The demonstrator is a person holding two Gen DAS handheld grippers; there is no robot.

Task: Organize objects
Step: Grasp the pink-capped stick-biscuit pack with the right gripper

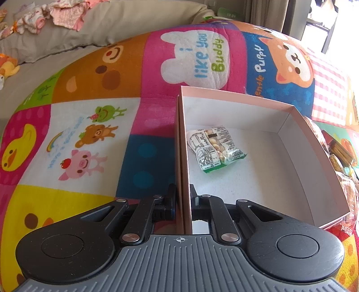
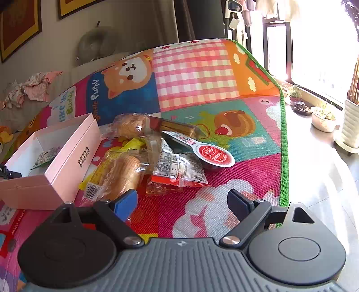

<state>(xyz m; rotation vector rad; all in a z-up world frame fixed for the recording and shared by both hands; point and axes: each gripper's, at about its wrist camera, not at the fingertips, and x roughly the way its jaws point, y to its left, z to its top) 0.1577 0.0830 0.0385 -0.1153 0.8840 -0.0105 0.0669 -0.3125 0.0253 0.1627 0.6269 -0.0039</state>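
A pink cardboard box point(image 1: 298, 143) lies open on the play mat; it also shows in the right wrist view point(image 2: 74, 155). Inside it lies one green-and-white snack packet point(image 1: 214, 148), also seen from the right point(image 2: 44, 157). My left gripper point(image 1: 182, 197) is shut on the box's left wall near its front corner. A pile of wrapped snacks sits right of the box: a bread loaf in a clear bag point(image 2: 119, 175), a red-and-white packet point(image 2: 177, 173), a jelly cup with a red lid point(image 2: 213, 155) and biscuits point(image 2: 177, 130). My right gripper point(image 2: 182, 202) is open and empty just before the pile.
The colourful cartoon play mat point(image 2: 197, 74) covers the floor. Its green edge point(image 2: 283, 146) runs along the right, with bare tiled floor and plant pots point(image 2: 323, 119) beyond. A grey sofa with baby clothes point(image 1: 33, 20) stands behind the mat.
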